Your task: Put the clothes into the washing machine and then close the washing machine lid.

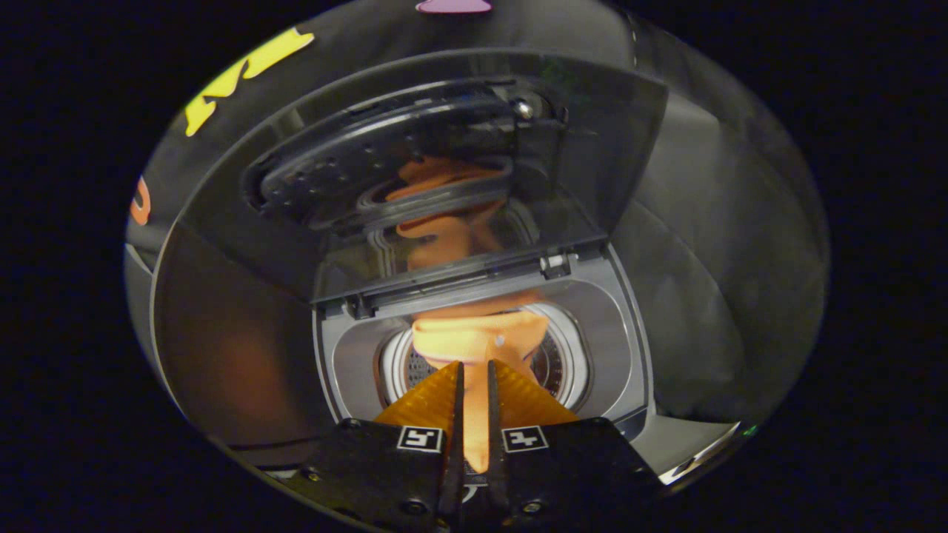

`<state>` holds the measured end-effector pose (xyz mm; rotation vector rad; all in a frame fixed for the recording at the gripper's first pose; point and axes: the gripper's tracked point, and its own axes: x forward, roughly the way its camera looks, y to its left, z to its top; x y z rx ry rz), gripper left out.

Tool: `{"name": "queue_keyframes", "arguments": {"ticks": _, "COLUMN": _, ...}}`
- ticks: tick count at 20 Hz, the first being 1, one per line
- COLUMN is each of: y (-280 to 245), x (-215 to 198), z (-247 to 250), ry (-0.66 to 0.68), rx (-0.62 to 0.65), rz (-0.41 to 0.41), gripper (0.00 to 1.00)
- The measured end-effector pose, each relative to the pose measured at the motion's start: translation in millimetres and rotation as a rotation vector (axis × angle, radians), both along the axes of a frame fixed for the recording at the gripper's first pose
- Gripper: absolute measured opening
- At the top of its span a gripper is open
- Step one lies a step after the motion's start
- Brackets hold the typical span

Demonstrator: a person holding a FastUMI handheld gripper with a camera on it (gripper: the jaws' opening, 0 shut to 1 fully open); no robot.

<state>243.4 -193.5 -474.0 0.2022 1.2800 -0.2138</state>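
Above drum, gripper clamping cloth (lid raised)

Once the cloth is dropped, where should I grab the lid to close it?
Probably the lid's free top edge, from above and behind: it stands upright, hinged at the tub's rear. The gripper is shut on the cloth over the drum.

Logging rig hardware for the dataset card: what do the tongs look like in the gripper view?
The tongs have two narrow fingers running close side by side, each backed by a ribbed, wedge-shaped pad. Both sit on a black angular base plate fixed with screws. Each half carries a square black-and-white fiducial marker. No cables or sleeve are visible.
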Motion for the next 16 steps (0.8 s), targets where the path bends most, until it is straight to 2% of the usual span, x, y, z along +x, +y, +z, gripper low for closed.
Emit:
{"name": "queue_keyframes", "arguments": {"ticks": 4, "y": 10.4, "x": 24.5, "z": 52.5, "ry": -0.124, "rx": -0.068, "rz": 0.104, "gripper": 0.47}}
{"name": "queue_keyframes", "arguments": {"ticks": 7, "y": 20.2, "x": 52.3, "z": 104.3, "ry": -0.250, "rx": -0.123, "rz": 0.176, "gripper": 0.49}}
{"name": "queue_keyframes", "arguments": {"ticks": 10, "y": 23.8, "x": 87.7, "z": 147.3, "ry": -0.387, "rx": -0.187, "rz": 0.212, "gripper": 0.49}}
{"name": "queue_keyframes", "arguments": {"ticks": 13, "y": 24.7, "x": 111.8, "z": 167.8, "ry": -0.434, "rx": -0.227, "rz": 0.230, "gripper": 0.63}}
{"name": "queue_keyframes", "arguments": {"ticks": 16, "y": 35.4, "x": 135.2, "z": 175.1, "ry": -0.448, "rx": -0.201, "rz": 0.235, "gripper": 0.81}}
